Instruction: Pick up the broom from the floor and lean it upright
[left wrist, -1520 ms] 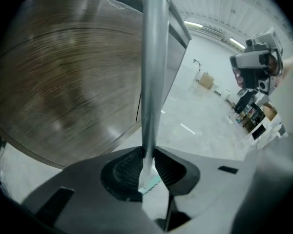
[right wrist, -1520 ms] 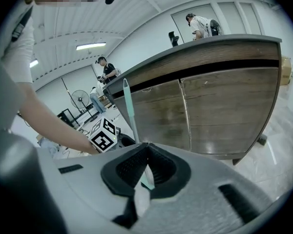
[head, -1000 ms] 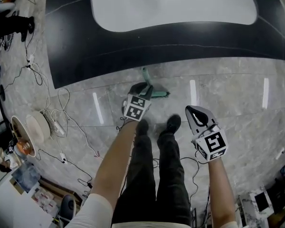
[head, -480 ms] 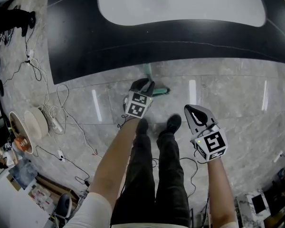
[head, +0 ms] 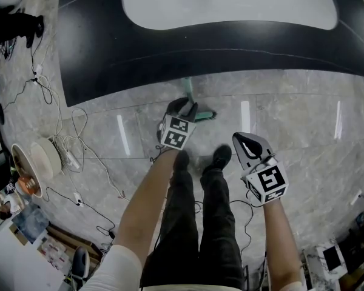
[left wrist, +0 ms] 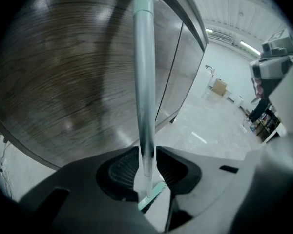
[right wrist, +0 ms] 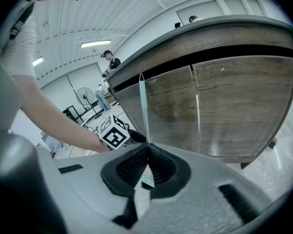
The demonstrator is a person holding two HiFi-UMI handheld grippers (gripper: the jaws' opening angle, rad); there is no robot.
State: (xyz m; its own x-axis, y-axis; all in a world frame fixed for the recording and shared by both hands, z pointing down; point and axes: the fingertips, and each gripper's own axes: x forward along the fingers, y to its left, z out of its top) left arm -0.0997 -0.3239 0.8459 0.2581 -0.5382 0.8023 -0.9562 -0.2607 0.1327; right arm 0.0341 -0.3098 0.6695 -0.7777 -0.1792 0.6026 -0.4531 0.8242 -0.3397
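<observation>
The broom stands upright with its teal and silver handle (left wrist: pixel 145 82) leaning against the wooden front of the counter (left wrist: pixel 63 82). Its teal head (head: pixel 203 117) rests on the floor. My left gripper (head: pixel 185 107) is around the handle low down. Its jaws are opening, and the handle (head: pixel 187 90) runs between the pads (left wrist: pixel 122 167) with hardly any gap. My right gripper (head: pixel 246 139) hovers to the right, apart from the broom, its tips together on nothing. In the right gripper view the handle (right wrist: pixel 143 101) rises beyond the shut right gripper (right wrist: pixel 147 147), beside the left gripper's marker cube (right wrist: pixel 115 130).
The dark counter top (head: pixel 97 53) with a white basin (head: pixel 230 5) lies ahead. Cables (head: pixel 73 138) and a round white object (head: pixel 42 162) lie on the floor at the left. The person's shoes (head: pixel 200 159) stand just behind the broom. Boxes sit at the lower right (head: pixel 330 256).
</observation>
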